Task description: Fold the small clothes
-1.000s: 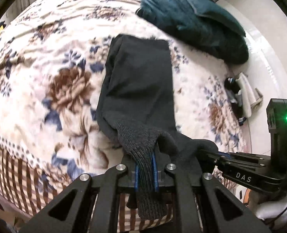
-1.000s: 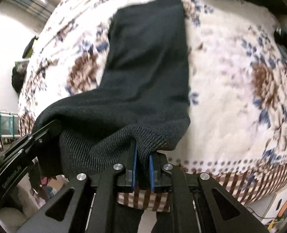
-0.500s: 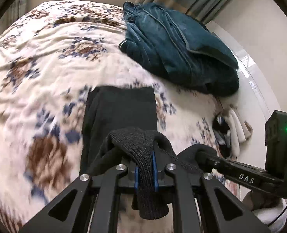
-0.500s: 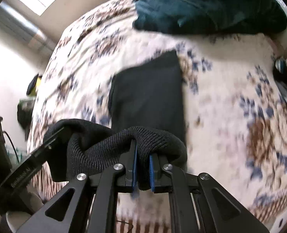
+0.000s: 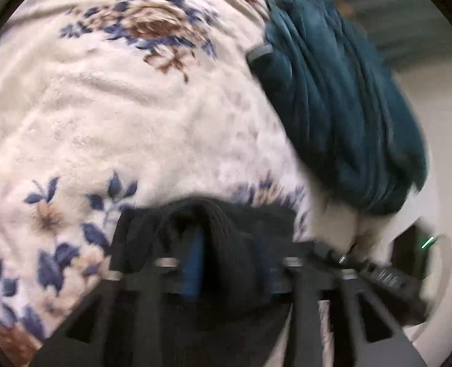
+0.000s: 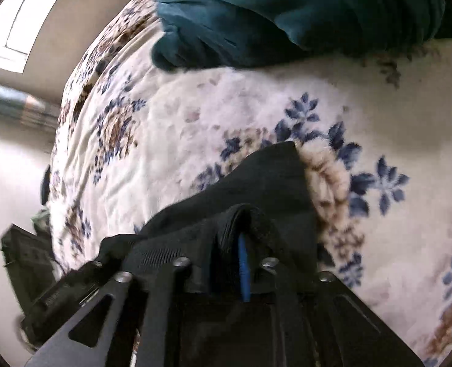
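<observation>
Sock (image 5: 226, 238) fabric, black and ribbed, bunches over the tips of both tools, low on the flowered blanket (image 5: 140, 134). The left gripper (image 5: 229, 263) looks parted, though blur makes that uncertain, with the cuff draped between its fingers. The right gripper (image 6: 227, 263) pinches a fold of the sock (image 6: 265, 189). A teal robe (image 6: 287, 15) lies heaped just beyond on the blanket (image 6: 226, 110).

Both wrist cams sit low and close over the bed (image 5: 109, 128), looking forward along their gripper fingers. Shared: floral bedspread, teal garment (image 5: 342, 107) (image 6: 287, 12) at far side, black cloth (image 5: 226, 223) (image 6: 265, 183) nearest.
</observation>
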Available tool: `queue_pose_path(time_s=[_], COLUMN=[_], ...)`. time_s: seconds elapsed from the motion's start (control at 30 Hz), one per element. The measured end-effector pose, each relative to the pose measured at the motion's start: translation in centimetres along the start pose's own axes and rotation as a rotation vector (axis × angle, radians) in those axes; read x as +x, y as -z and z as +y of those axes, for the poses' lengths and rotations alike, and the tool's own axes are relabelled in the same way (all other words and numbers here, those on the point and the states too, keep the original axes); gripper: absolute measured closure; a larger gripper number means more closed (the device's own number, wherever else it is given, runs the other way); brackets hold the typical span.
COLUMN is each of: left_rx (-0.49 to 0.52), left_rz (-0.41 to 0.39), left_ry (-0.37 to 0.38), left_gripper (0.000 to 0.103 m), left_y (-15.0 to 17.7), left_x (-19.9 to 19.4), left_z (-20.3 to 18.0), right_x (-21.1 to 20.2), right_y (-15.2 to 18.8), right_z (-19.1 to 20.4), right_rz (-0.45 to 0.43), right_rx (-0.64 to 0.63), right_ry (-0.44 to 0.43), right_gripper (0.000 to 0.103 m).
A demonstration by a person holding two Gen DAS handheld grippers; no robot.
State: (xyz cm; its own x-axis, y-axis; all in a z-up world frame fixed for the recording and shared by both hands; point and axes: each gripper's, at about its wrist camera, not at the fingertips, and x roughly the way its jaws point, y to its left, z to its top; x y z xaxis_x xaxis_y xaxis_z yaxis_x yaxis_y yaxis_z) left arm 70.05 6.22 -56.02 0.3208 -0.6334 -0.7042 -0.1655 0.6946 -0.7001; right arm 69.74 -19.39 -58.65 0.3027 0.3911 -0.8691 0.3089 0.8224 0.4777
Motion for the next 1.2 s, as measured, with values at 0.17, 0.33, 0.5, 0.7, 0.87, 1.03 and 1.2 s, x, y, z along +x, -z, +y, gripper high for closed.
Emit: queue_pose_path(time_s=[0.17,0.33,0.5,0.7,0.87,1.03,1.2], left_rx=[-0.098,0.150,0.419,0.308,0.109,0.023,0.309], left_rz=[-0.066,0.007,0.093,0.029,0.120,0.097,0.134], left_ry=[0.130,-0.087,-0.297,-0.232,-0.169,-0.060,-0.206], left_gripper=[0.038,0.037,0.068,0.094,0.089,0.052,0.054], left_y=[-1.1,-0.1,0.8,-0.5,-1.9,-2.8,-3.1], left_x=[-2.6,-1.0,4.1,1.7,3.8,1.0,3.5], left_z=[2.3,-0.1,-2.5,0.7,4.8,5.3,1.3], right_x=[-2.0,0.3,4.6,3.2,7.3,4.9,7.3], right_y=[0.8,1.1,0.2,0.0,-1.3,-2.5,-4.1], right_z=[-3.2,-3.8,-2.3,-2.4,-3.2,-4.6,-2.0], right_rz=[-0.085,-0.007,0.045,-0.057,0.063,0.024,0.052], right_rx=[0.045,0.003,-0.083,-0.047,0.001,0.111,-0.059], right_ry=[-0.028,0.009,0.029,0.102,0.183,0.007,0.083], right_gripper=[0.047,0.047,0.072,0.095,0.094,0.063,0.069])
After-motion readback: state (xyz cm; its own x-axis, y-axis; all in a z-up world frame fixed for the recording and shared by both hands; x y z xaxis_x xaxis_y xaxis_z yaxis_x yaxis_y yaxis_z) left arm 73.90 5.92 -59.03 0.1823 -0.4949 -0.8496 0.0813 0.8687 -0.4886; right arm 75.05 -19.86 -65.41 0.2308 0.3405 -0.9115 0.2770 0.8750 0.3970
